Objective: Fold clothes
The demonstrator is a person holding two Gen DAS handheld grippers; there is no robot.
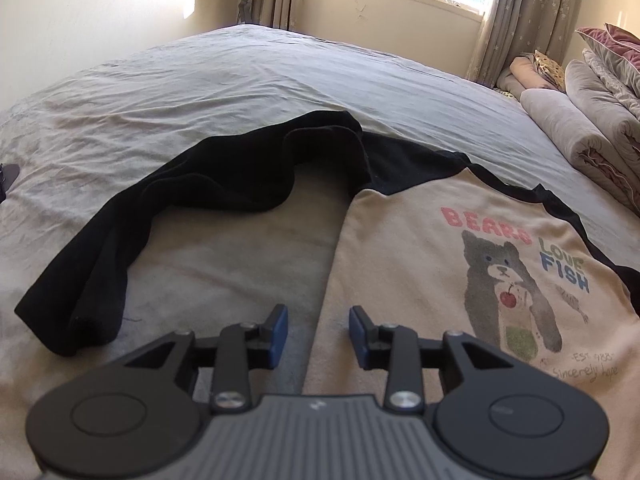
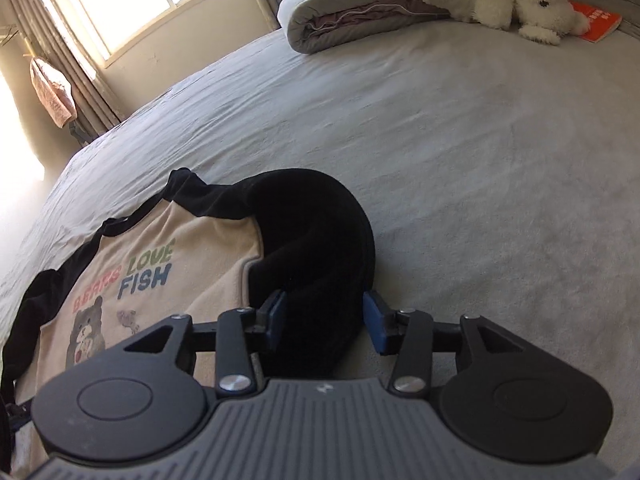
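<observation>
Black sleeve (image 2: 320,240) of the bear-print shirt (image 1: 440,280), flat on the bed (image 1: 240,80), lies between the right gripper (image 2: 326,316)'s spread jaws, unpinched. Left gripper (image 1: 318,330) hovers agape over the hem. Judgement: pinch the cuff firmly, then fold inward.

Left gripper (image 1: 318,322) and right gripper (image 2: 325,312), alike in build: grey ribbed body with a small white mark, 2 round black discs at the sides, black linkage arms with silver screws, 2 fingers (image 1: 280,326) faced with blue pads.
</observation>
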